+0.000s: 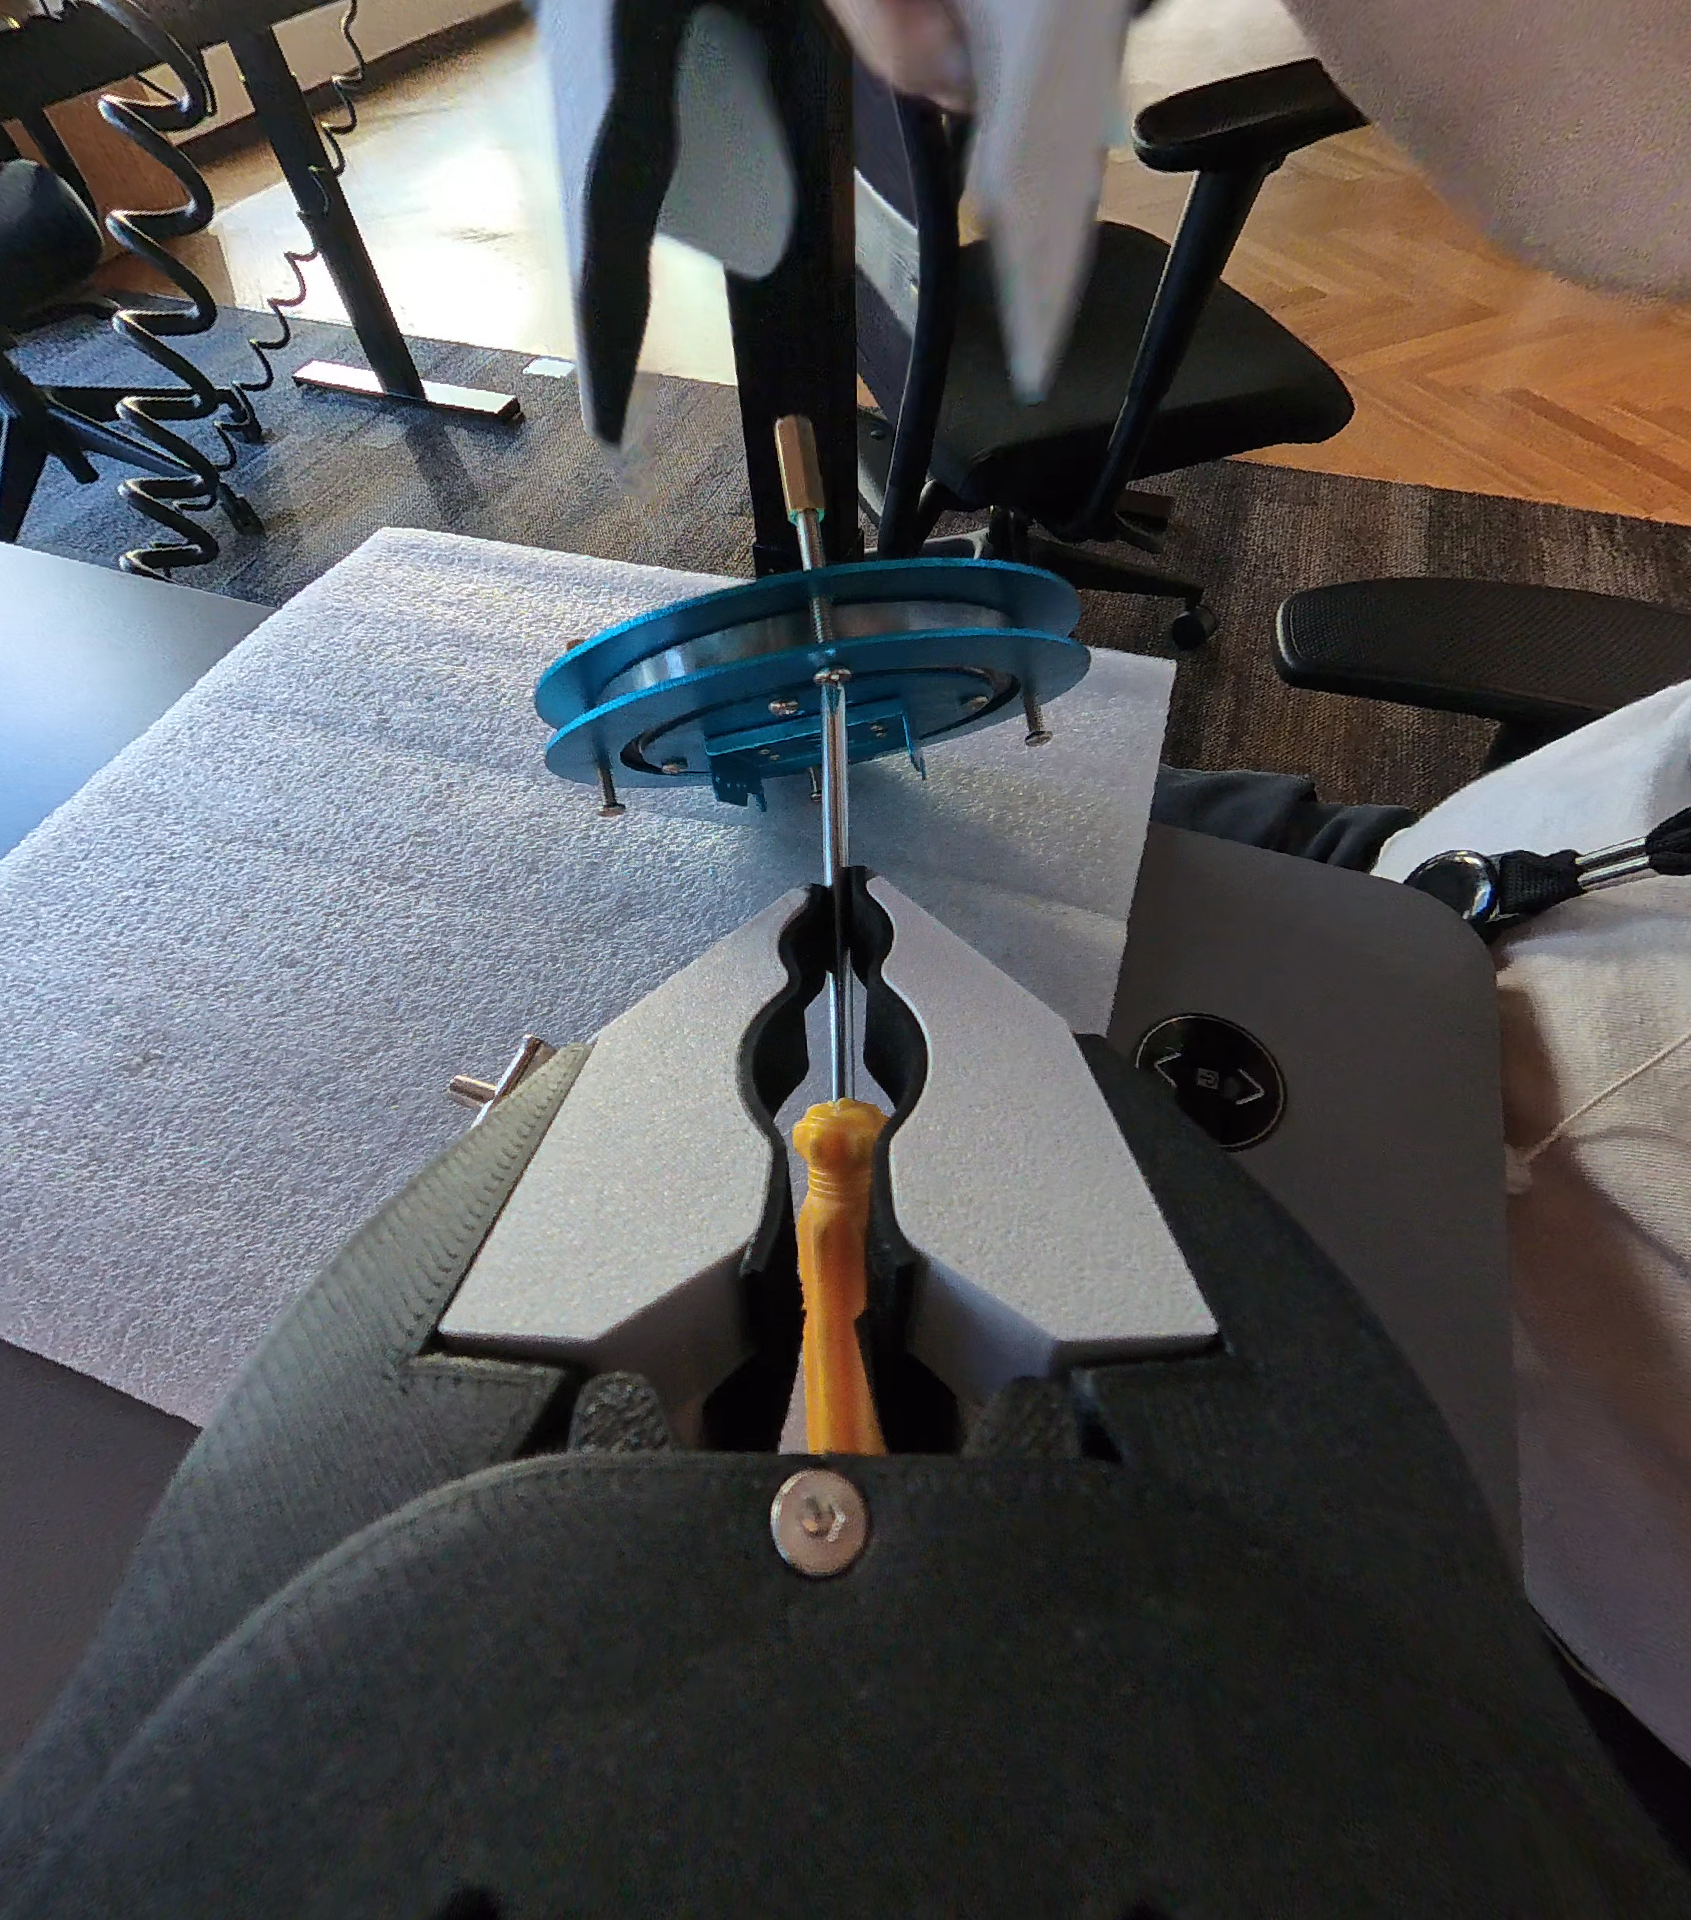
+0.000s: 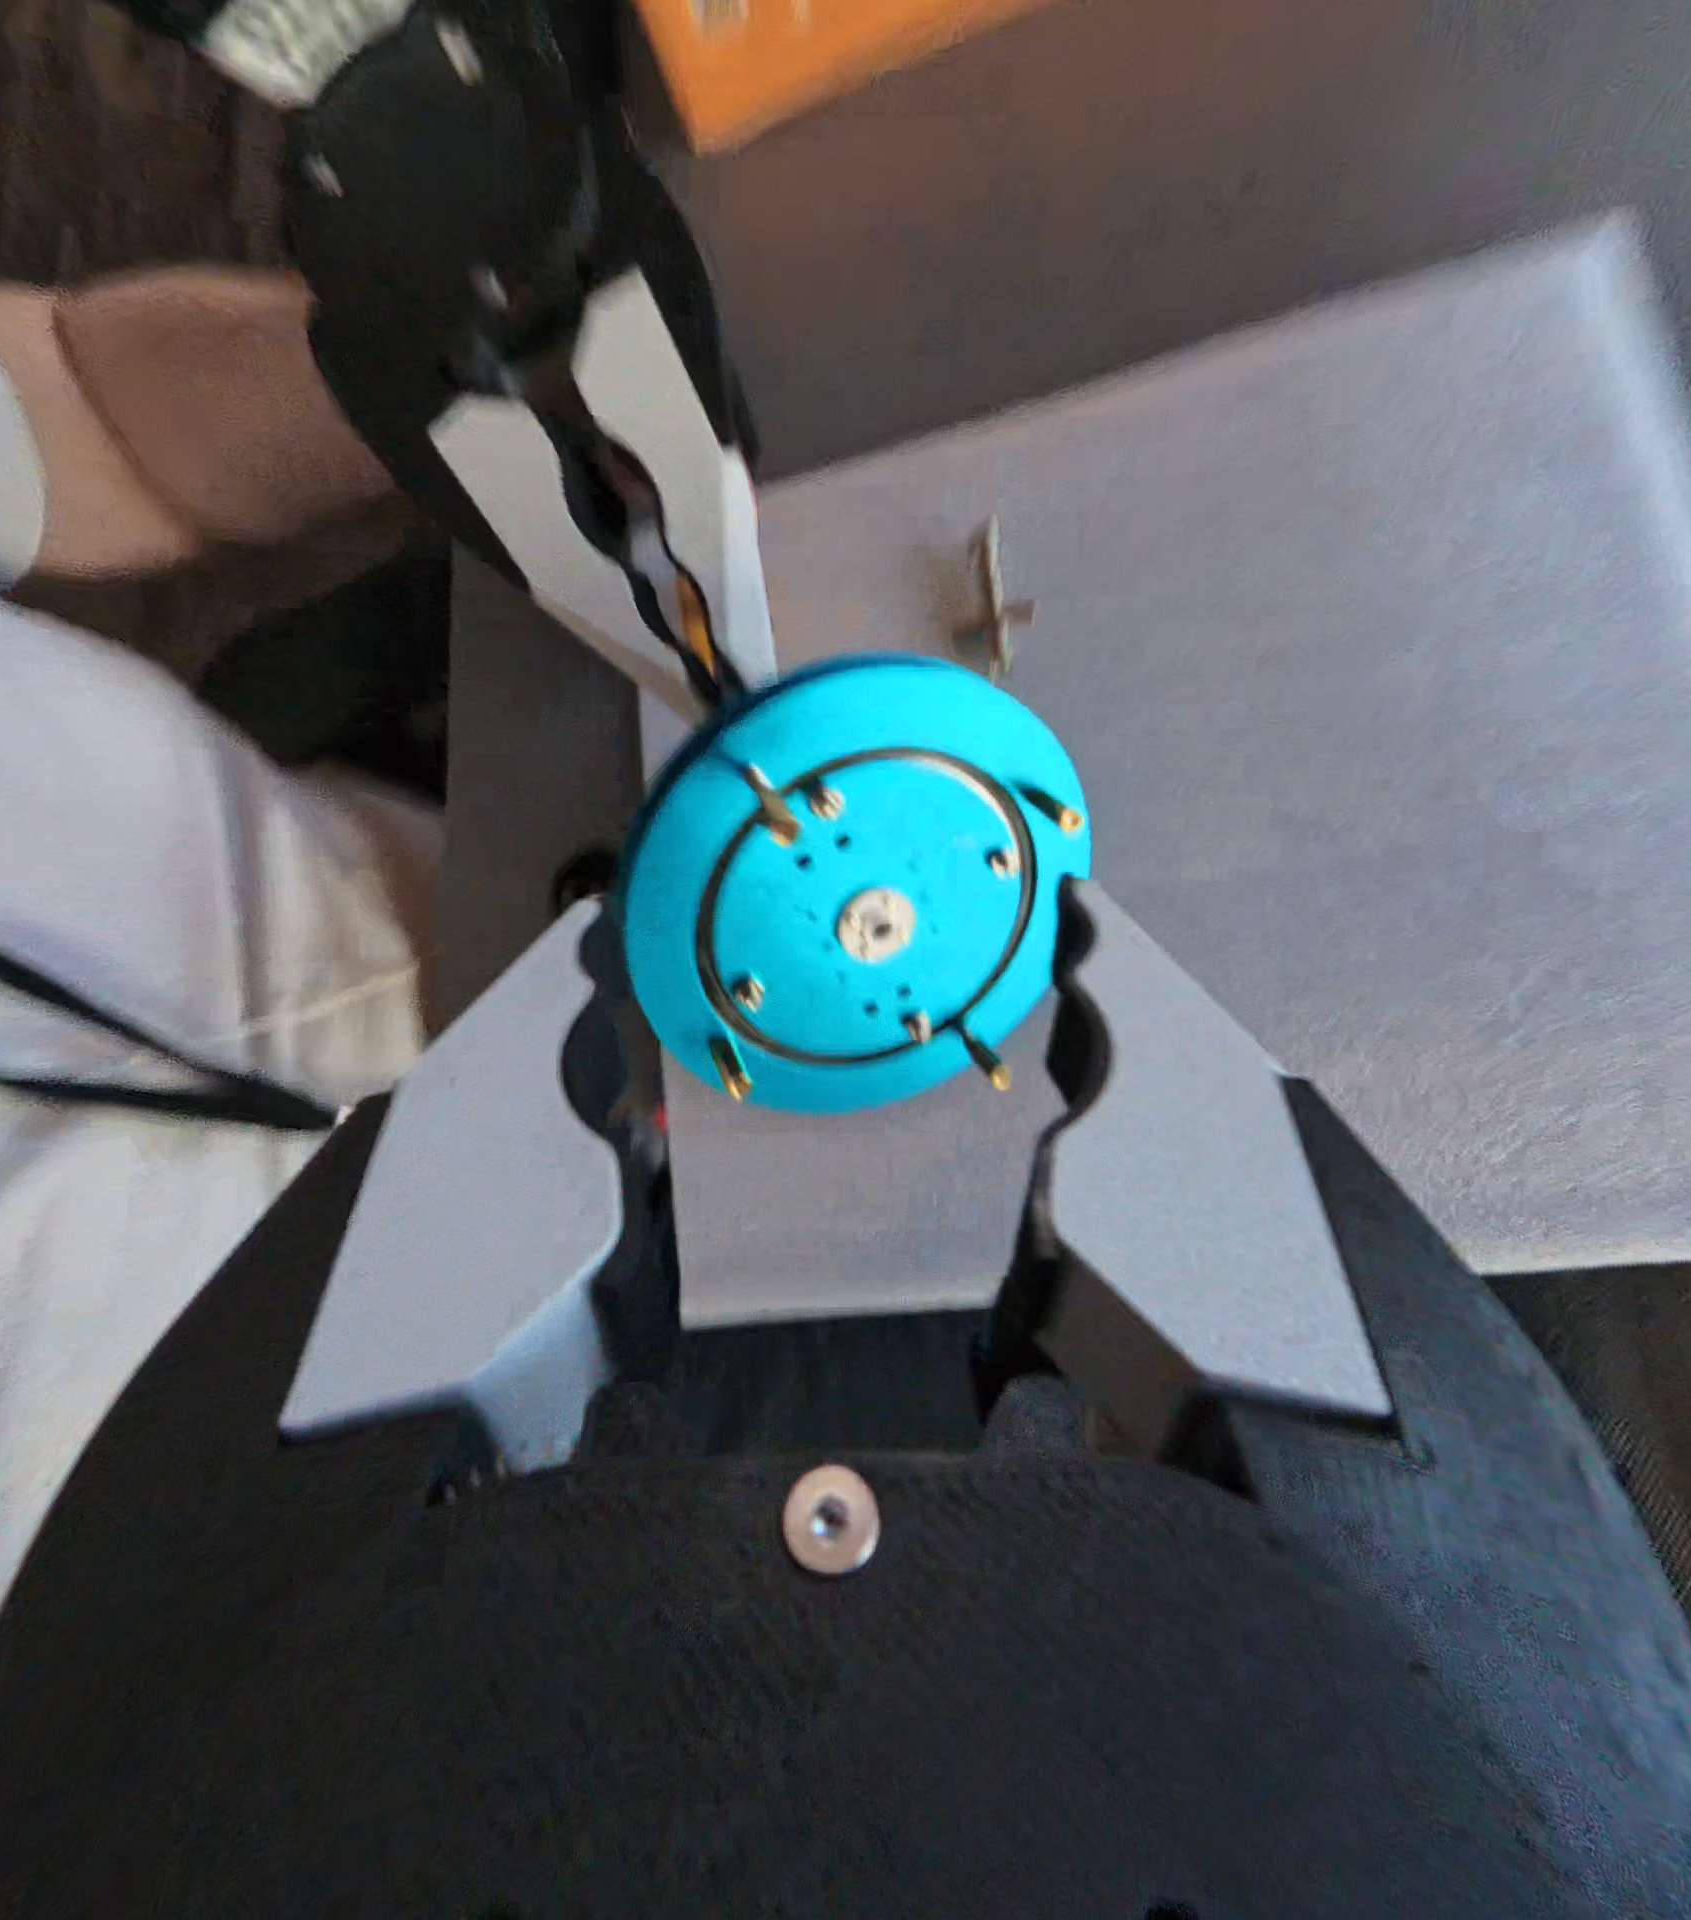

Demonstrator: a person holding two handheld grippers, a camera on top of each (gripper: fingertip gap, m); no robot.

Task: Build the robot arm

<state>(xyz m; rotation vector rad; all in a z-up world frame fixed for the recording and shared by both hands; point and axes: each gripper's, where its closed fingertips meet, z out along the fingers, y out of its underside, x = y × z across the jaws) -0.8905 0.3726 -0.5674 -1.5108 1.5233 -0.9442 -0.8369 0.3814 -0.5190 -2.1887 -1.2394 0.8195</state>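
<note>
Left hand-held gripper (image 1: 836, 904) — fingers closed tight on a yellow-handled screwdriver with a thin steel shaft (image 1: 833, 1236). The handle lies in the channel between the grey pads, and the shaft runs forward past the fingertips to a screw head on the rim of the blue anodised metal disc assembly (image 1: 810, 675).

Right hand-held gripper (image 2: 836, 935) — fingers spread about the disc's width, one at each side of the disc assembly (image 2: 856, 914). The right fingertip (image 2: 1080, 935) meets the disc edge. The left side is blurred, so I cannot tell for certain that it is clamped.

Disc assembly: two flat blue plates stacked with a silver ring between them. Small screws stand out of the faces, and one long threaded rod ends in a brass hex standoff (image 1: 799, 462). The face towards the right wrist camera shows a black ring, a central silver hub and several brass-tipped pins. It sits raised over the far edge of the white foam sheet (image 1: 301, 883), apart from the foam.

Edges and room: the foam sheet covers the grey table (image 1: 1340, 1039), with open foam to the left of the disc. A small loose screw part (image 1: 498, 1081) lies on the foam just left of the left gripper. The table's rounded corner is near on the right, next to a person's white garment (image 1: 1651, 1195). Beyond the far edge stand black office chairs (image 1: 1132, 343) on carpet and wood floor.
</note>
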